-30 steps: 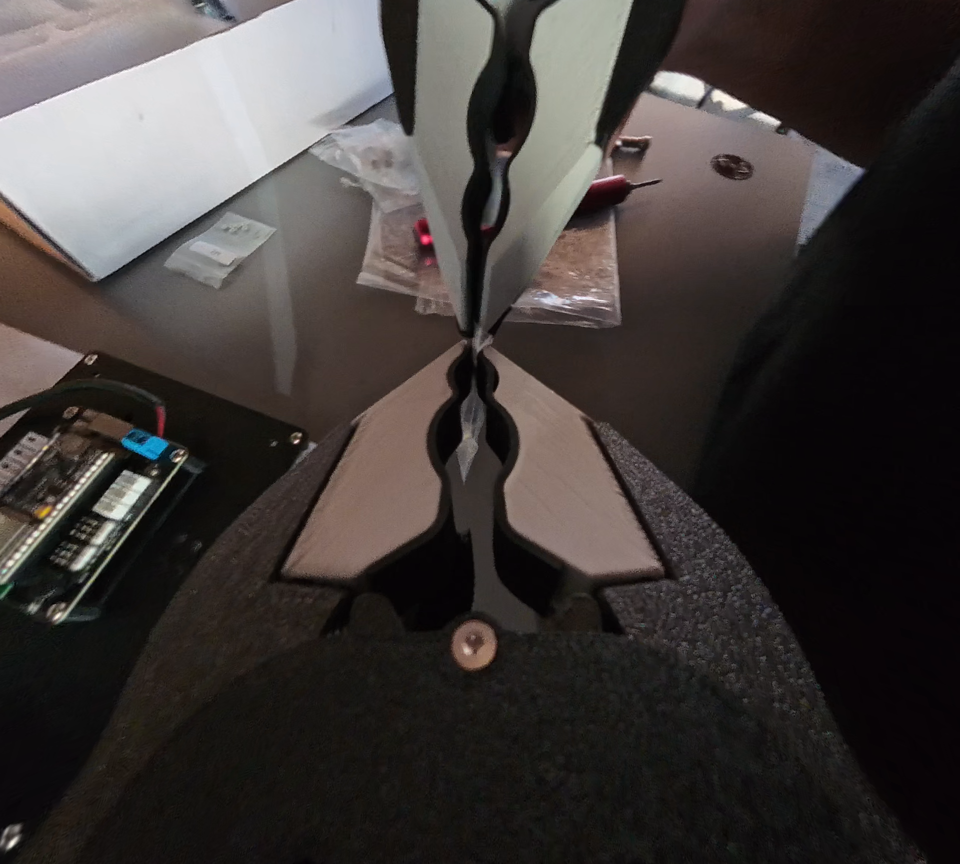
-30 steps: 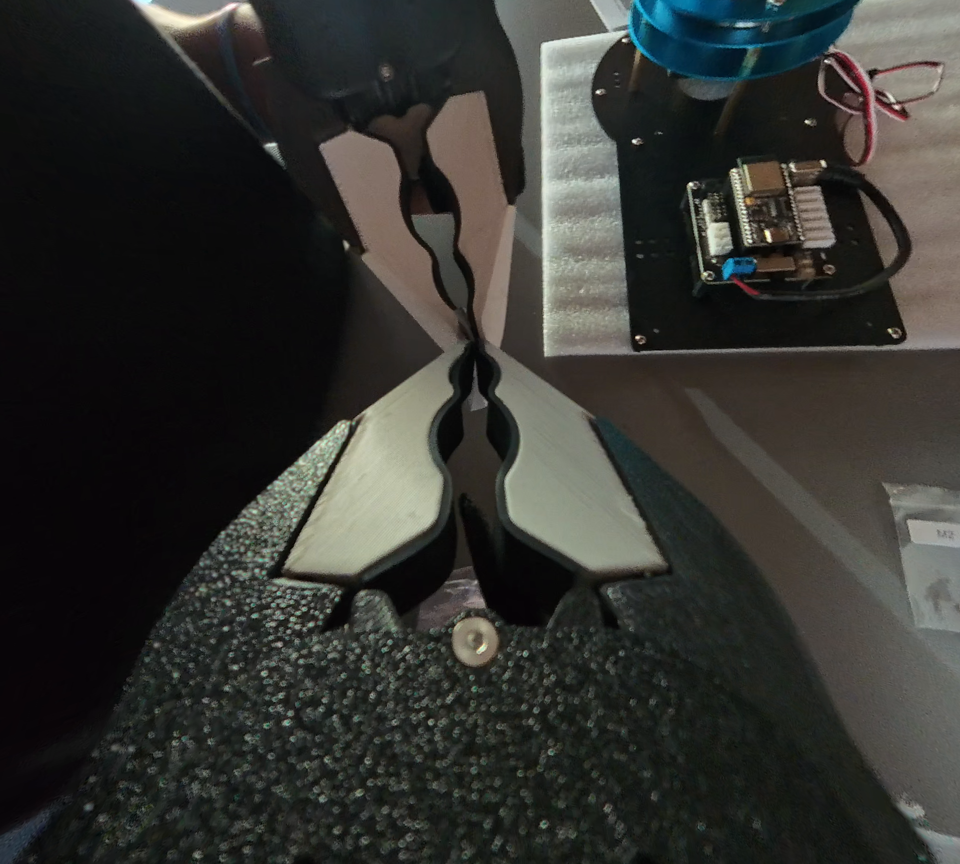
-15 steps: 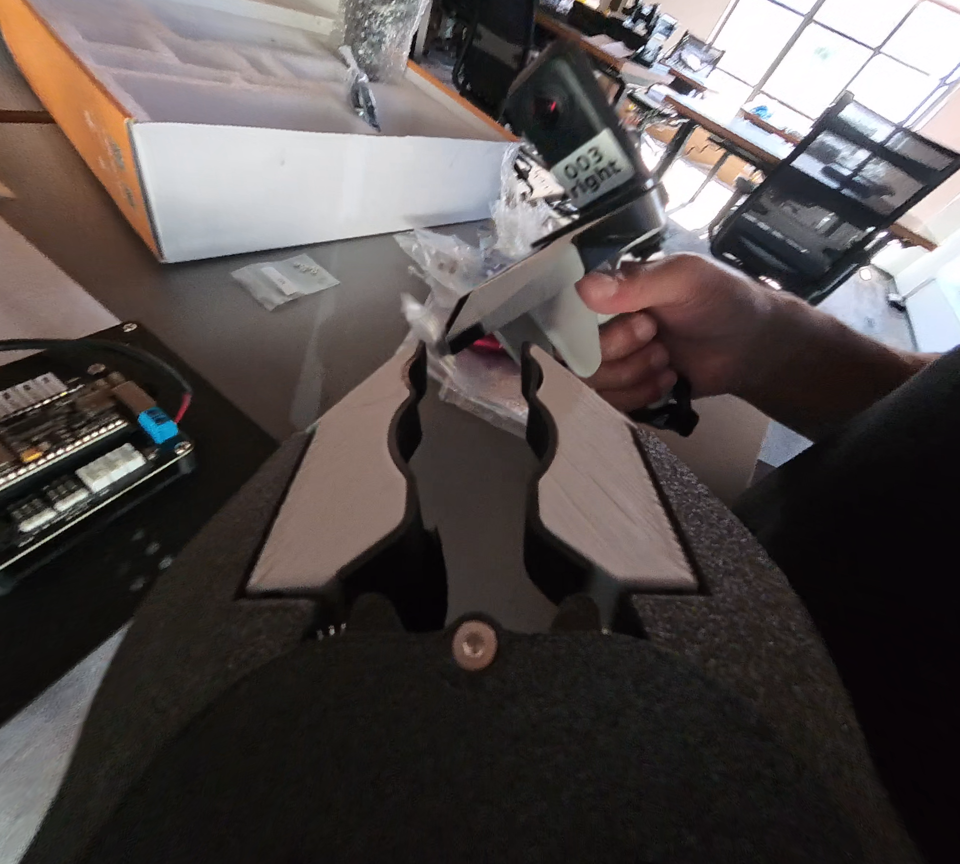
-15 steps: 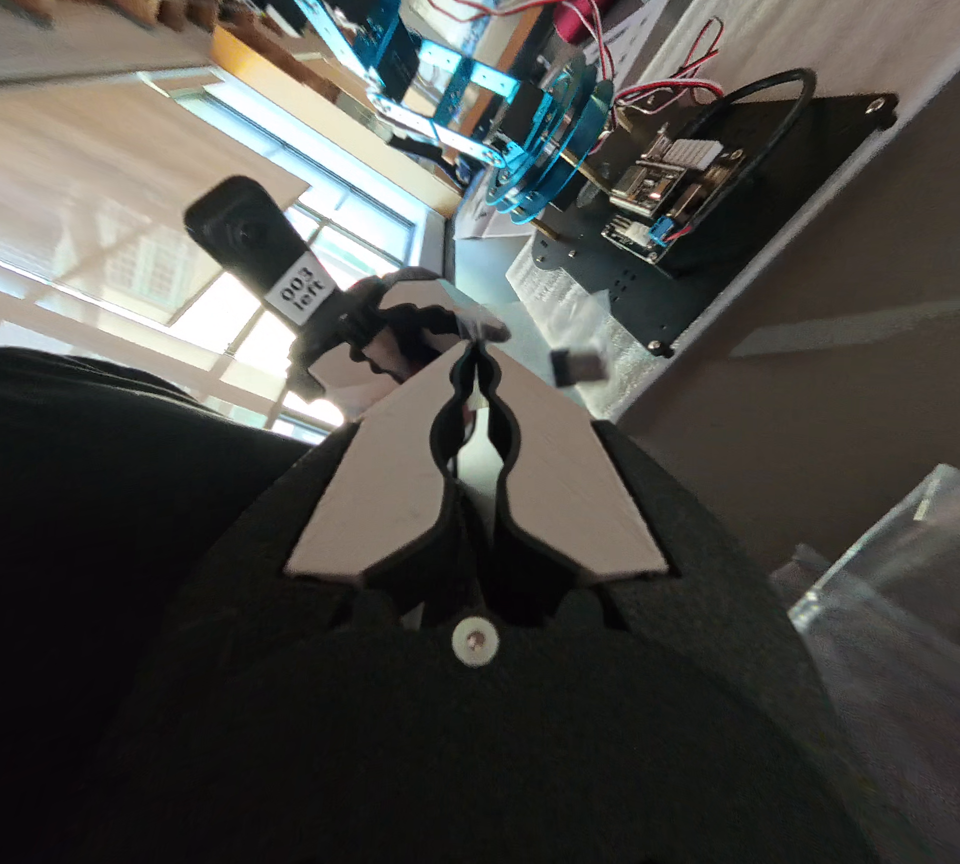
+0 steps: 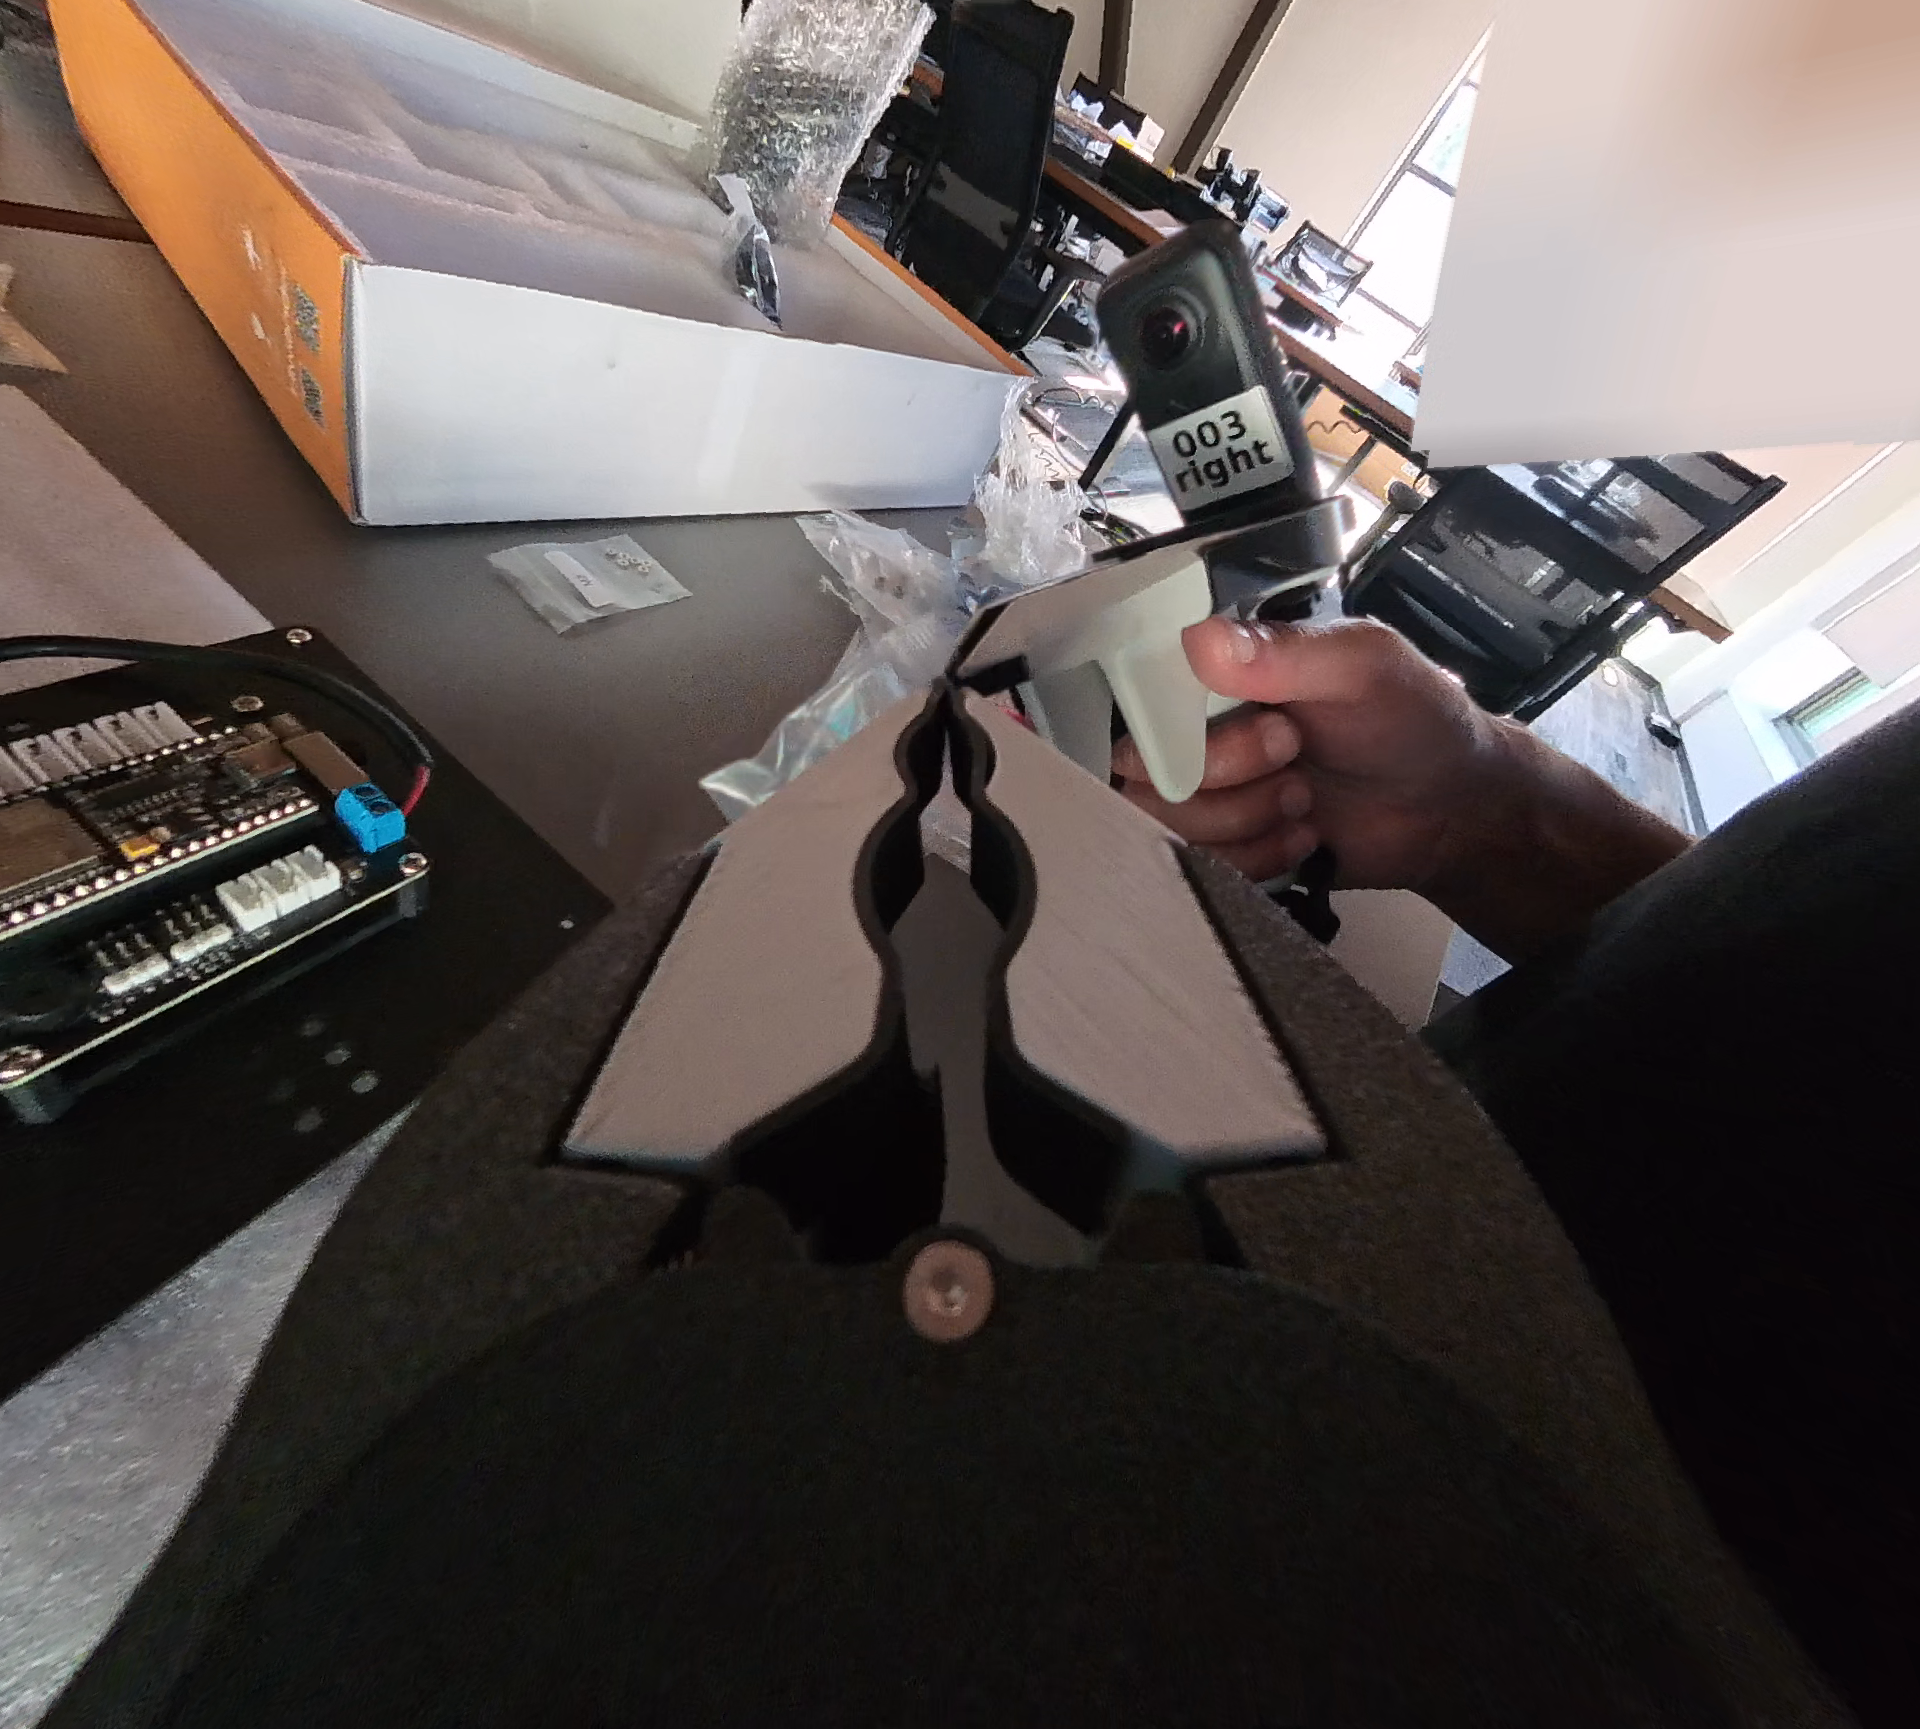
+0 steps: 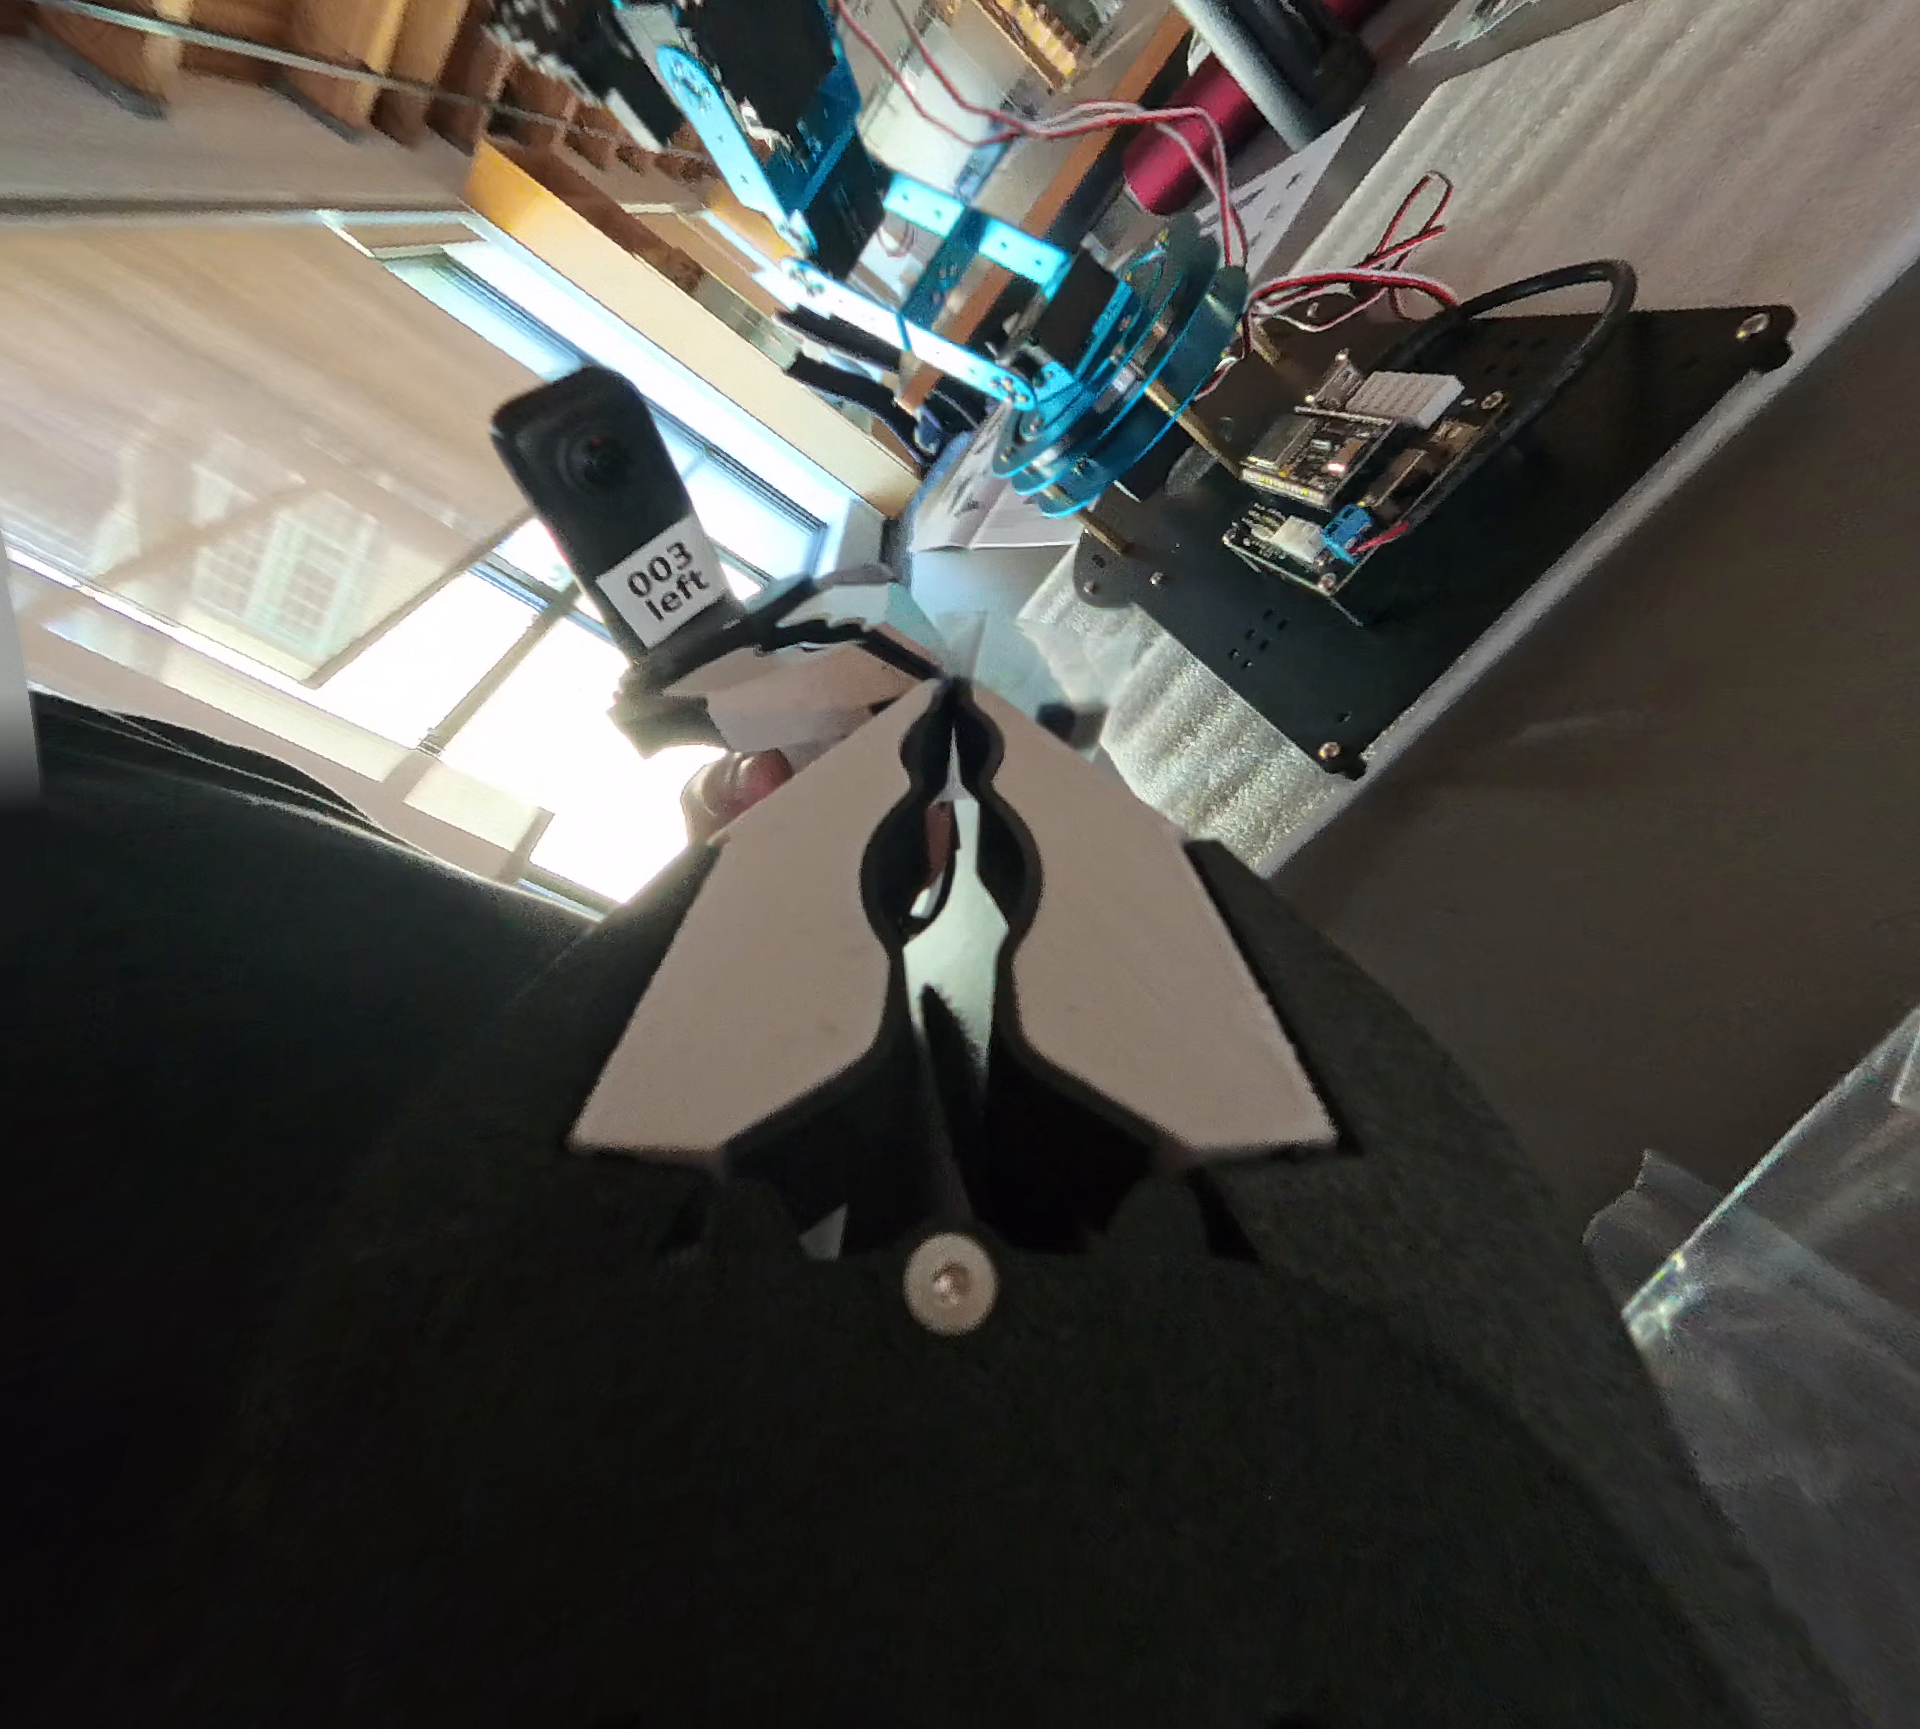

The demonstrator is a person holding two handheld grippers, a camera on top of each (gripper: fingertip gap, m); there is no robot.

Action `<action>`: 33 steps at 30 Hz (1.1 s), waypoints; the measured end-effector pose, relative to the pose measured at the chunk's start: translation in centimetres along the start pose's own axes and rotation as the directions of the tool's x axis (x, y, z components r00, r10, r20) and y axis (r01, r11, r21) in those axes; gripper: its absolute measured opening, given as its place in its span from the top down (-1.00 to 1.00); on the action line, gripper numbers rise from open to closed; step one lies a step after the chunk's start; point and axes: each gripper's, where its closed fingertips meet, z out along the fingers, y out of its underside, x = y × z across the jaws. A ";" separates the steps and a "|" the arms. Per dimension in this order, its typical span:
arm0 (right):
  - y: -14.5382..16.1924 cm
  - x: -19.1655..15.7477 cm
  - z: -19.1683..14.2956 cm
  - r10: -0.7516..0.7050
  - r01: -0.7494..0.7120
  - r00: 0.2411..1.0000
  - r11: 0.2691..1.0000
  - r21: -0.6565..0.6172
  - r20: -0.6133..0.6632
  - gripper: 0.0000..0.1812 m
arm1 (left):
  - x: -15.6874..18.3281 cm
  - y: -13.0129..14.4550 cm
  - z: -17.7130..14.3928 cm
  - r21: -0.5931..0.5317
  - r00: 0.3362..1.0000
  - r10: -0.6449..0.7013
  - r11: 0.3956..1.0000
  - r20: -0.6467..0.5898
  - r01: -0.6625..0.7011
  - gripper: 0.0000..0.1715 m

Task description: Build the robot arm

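The left gripper's [image 5: 948,692] fingers are closed, tips meeting in the air above the table [image 5: 623,703]. The right gripper's [image 6: 948,692] fingers are closed too, and the two pairs of tips touch point to point. A thin pale sliver shows in the right gripper's gap; whether it is pinched there I cannot tell. With contact only at the very tips, any hold here looks slight, so steady, level fingers would matter.

Just beyond the tips lie crumpled clear bags [image 5: 821,744]. A small bag of fasteners [image 5: 587,573] lies farther out, before an open white and orange box [image 5: 623,422] along the table's far side, with bubble wrap [image 5: 810,79] standing in it.

The left wrist view alone shows the hand [image 5: 1340,754] on the right gripper's handle and a small black piece [image 5: 1000,671] at that gripper's tip. The right wrist view alone shows a blue jointed arm [image 6: 790,152] mounted on the black plate [image 6: 1299,640]. The circuit board [image 5: 156,848] shows in both.
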 end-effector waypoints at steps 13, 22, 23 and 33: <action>0.2 0.0 -0.1 -0.018 0.018 0.999 1.000 0.004 -0.032 1.00 | 0.2 0.3 0.1 -0.019 0.999 0.020 1.000 -0.026 -0.020 1.00; 1.0 4.5 -1.4 -0.307 0.281 0.820 0.951 -0.127 -0.483 1.00 | -2.9 3.1 0.7 -0.169 0.959 0.078 0.985 0.272 -0.032 1.00; 1.2 4.7 -1.6 -0.323 0.294 0.801 0.946 -0.139 -0.504 1.00 | -2.6 3.2 0.8 -0.171 0.965 0.059 0.985 0.257 -0.015 1.00; 3.7 1.4 -2.1 -0.865 0.756 0.498 0.468 -0.458 -0.061 0.26 | -0.6 3.9 0.0 -0.285 0.965 -0.258 0.923 0.043 0.260 1.00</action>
